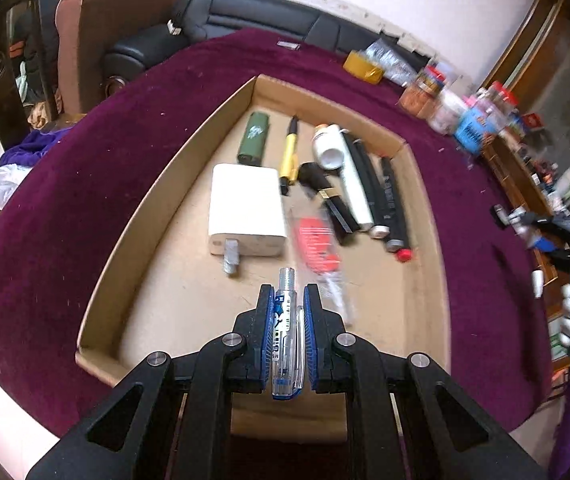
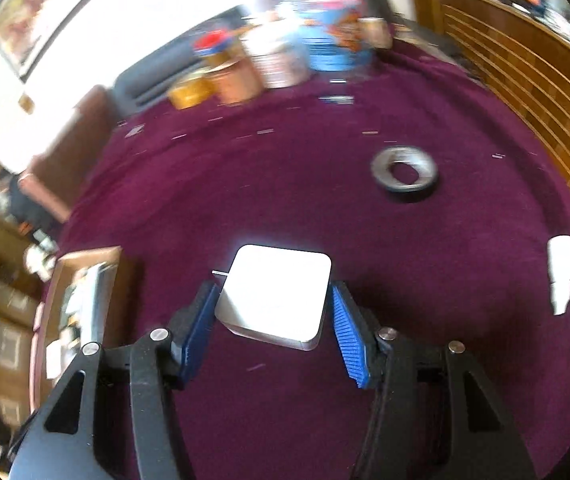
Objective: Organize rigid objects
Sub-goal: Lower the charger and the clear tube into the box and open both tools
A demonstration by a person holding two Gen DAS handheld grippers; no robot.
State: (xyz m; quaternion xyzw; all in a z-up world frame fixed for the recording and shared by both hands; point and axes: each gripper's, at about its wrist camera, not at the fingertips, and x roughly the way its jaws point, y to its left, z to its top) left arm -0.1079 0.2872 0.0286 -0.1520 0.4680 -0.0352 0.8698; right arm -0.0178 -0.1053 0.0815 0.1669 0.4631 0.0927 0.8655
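Purple cloth [image 1: 85,184] covers the table; a shallow cardboard tray [image 1: 173,184] sits on it, long axis running near to far. Inside the tray: a white charger [image 1: 245,208] left of centre with its plug toward the near side, a green case [image 1: 253,138] far left, a yellow pen [image 1: 291,152], a small white bottle [image 1: 327,146], and a row of dark sticks [image 1: 369,184] along the right wall; a red-and-clear item [image 1: 319,244] lies blurred beside the charger. Near half of the tray floor is bare. Left gripper [image 1: 288,308] is clamped on a clear pen [image 1: 287,340], barrel lengthwise between the blue pads, tip pointing far, hovering above the bare near floor. Best placement, I judge: lower until the pen nearly rests flat, keep it parallel to the other long items, then release, so it does not roll into the charger plug. Right gripper [image 2: 273,312], over open cloth right of the tray, has a white block [image 2: 277,296] between its pads; left pad looks touching, right pad's contact is unclear through blur, so the grip cannot be confirmed. A grey ring [image 2: 405,174] lies farther off, a white piece [image 2: 561,276] at far right, jars [image 2: 277,56] along the far edge. Seat both pads square on the block's sides before carrying.
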